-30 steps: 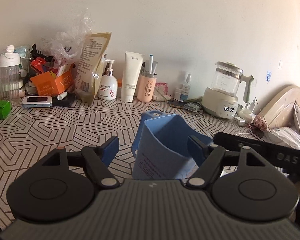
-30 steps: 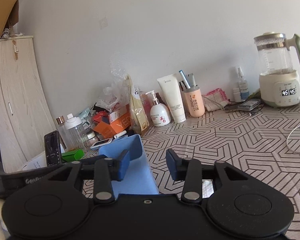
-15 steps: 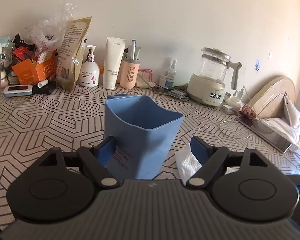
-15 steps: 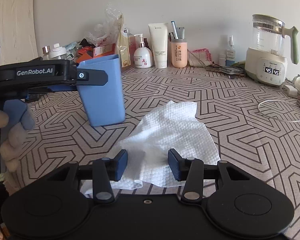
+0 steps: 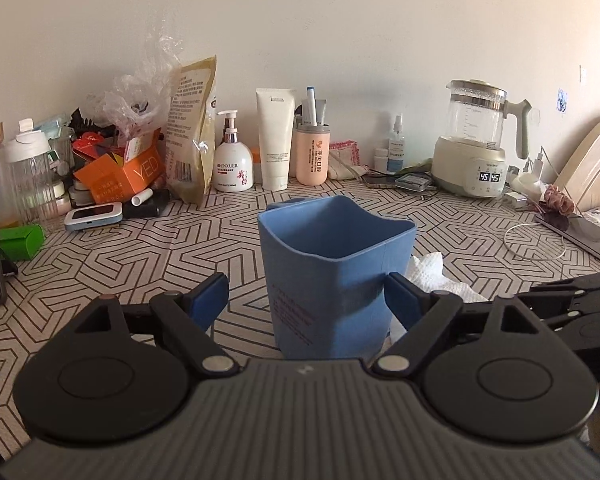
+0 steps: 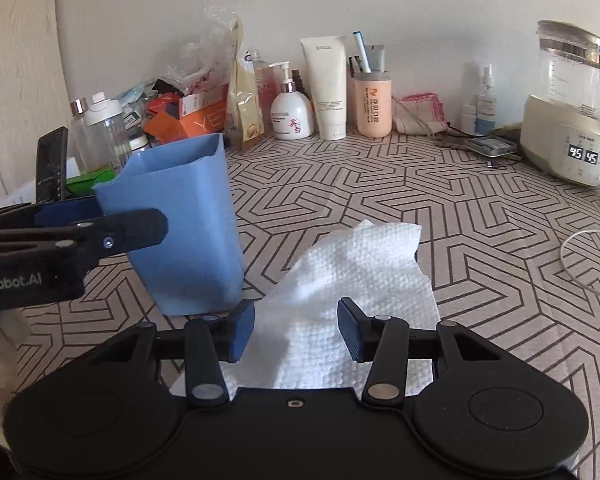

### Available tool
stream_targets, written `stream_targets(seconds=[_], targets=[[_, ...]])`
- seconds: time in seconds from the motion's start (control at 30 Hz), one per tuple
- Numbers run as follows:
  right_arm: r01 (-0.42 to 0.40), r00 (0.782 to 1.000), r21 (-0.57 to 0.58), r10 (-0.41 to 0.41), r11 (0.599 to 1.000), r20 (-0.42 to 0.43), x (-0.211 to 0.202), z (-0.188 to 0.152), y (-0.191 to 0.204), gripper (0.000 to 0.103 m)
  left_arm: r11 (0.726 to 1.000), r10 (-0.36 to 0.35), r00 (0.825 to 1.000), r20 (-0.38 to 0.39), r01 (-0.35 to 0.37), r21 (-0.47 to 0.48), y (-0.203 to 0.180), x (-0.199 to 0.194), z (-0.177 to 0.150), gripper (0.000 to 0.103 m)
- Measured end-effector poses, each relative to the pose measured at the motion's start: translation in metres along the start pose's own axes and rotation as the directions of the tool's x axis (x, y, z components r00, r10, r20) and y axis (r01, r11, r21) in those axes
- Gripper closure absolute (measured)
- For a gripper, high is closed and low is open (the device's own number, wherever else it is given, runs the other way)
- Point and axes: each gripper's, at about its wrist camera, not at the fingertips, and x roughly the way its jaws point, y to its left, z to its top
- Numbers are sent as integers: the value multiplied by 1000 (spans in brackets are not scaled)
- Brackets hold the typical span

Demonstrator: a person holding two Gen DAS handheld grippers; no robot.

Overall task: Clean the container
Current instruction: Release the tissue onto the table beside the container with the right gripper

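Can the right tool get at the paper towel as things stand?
Probably yes. The right tool hangs just over the near edge of the white paper towel, jaws opening with only towel below and nothing gripped. The blue container stands off to its left, at the left tool, so nothing blocks the way.

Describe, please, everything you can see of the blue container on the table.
The blue container is a tall, matte, plastic-looking tub with rounded corners, an uneven rim raised at one side, and faint reddish print low on one wall. It stands upright and looks empty on the patterned table. It sits between the opening jaws of the left gripper: one pad is at its wall, the other stands clear. A white paper towel lies beside its base.
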Motion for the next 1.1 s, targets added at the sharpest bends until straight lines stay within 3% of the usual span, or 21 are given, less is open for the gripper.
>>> stream_targets(seconds=[0.17, 0.3, 0.53, 0.63, 0.73, 0.93, 1.1], targets=[[8, 998, 81, -12, 997, 57, -31, -11, -5, 30, 998, -63, 998, 0, 63, -29, -3, -22, -7, 14], [59, 995, 34, -62, 998, 80, -47, -12, 4, 31, 997, -54, 998, 29, 53, 49, -21, -36, -12, 14], [107, 991, 26, -108, 994, 81, -63, -12, 3, 31, 996, -88, 996, 4, 88, -32, -23, -45, -21, 7], [143, 987, 40, -145, 989, 64, -65, -18, 2, 31, 998, -62, 997, -44, 61, -14, -30, -44, -25, 0], [169, 985, 40, -171, 985, 40, -63, -22, 1, 31, 1000, -23, 997, -79, 23, 9, -36, -44, -29, 0], [185, 982, 47, -187, 982, 37, -63, -27, -3, 31, 999, 44, 998, -46, -44, 6, -44, -52, -36, 0], [186, 982, 50, -187, 981, 31, -63, -30, -3, 31, 999, 48, 998, -52, -47, 15, -44, -54, -36, 0]])
